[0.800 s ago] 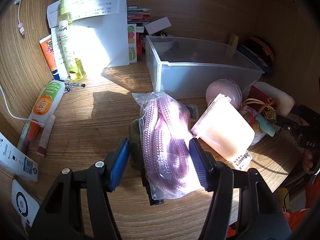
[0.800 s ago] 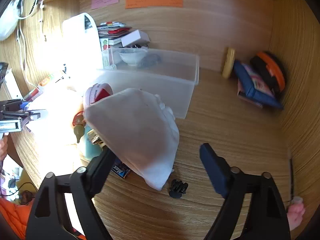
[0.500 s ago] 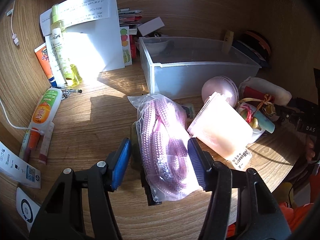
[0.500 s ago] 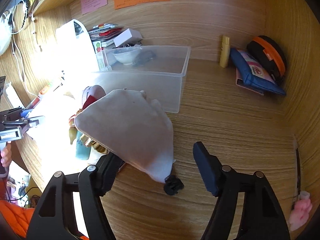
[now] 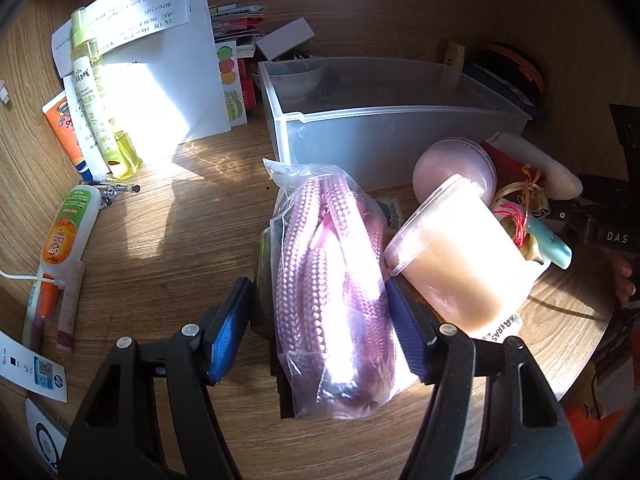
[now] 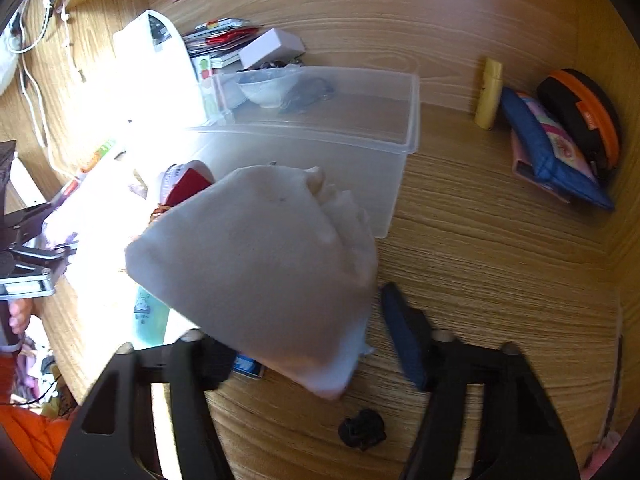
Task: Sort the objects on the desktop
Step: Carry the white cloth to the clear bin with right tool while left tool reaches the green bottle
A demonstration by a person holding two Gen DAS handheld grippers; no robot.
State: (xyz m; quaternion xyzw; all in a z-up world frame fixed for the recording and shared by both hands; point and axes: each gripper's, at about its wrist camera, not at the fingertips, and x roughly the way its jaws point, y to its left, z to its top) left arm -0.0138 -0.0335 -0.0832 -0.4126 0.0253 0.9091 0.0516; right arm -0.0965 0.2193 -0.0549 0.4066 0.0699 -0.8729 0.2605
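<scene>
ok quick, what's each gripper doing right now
left gripper: open, astride the bagged pink rope, not squeezing it.
right gripper: open around the white cloth pouch, no grip.

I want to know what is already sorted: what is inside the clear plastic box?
Inside the clear plastic box stands a white bowl, with a dark, blurred object beside it. The bowl's contents cannot be seen, and the front wall hides the near floor.
</scene>
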